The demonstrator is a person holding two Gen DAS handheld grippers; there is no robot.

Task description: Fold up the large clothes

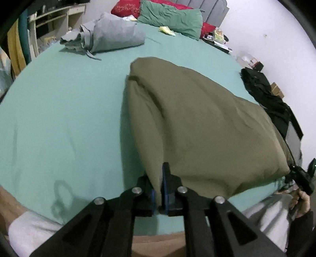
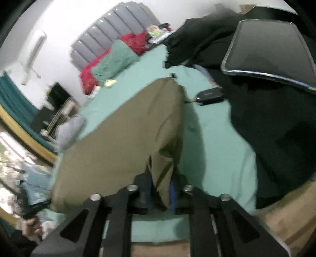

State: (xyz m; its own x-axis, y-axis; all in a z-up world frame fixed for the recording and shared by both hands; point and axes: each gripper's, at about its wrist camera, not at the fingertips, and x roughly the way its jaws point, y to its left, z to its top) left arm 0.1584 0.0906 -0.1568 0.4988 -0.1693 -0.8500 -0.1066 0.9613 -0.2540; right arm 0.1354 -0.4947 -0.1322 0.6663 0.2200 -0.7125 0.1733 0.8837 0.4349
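Closest to you, your left gripper (image 1: 159, 189) is pinched tight on the near corner of the olive garment (image 1: 197, 126), its blue pads pressed together with only the thin fabric edge between them. Your right gripper (image 2: 162, 189) has the opposite near corner, jaws narrow with a thicker bunch of the olive cloth between the pads; from the right wrist view the pads appear to press on it, though blur makes the contact hard to confirm.

With one corner in each gripper, the near edge is lifted and stretched between your hands, while the far end of the garment trails down onto the green bed sheet (image 1: 59, 110). That hold probably keeps the cloth taut so it can be carried over or laid flat for a fold without wrinkling.

Relative to the olive garment: a crumpled grey garment (image 1: 110, 35) lies well beyond it toward the pillows (image 1: 171, 17), a dark heap of black clothing (image 1: 266, 98) sits just beside its right edge, and a key fob (image 2: 209, 96) rests on the sheet near that same side. A tablet (image 2: 270, 49) lies on the black heap, so keep the swing clear of it.
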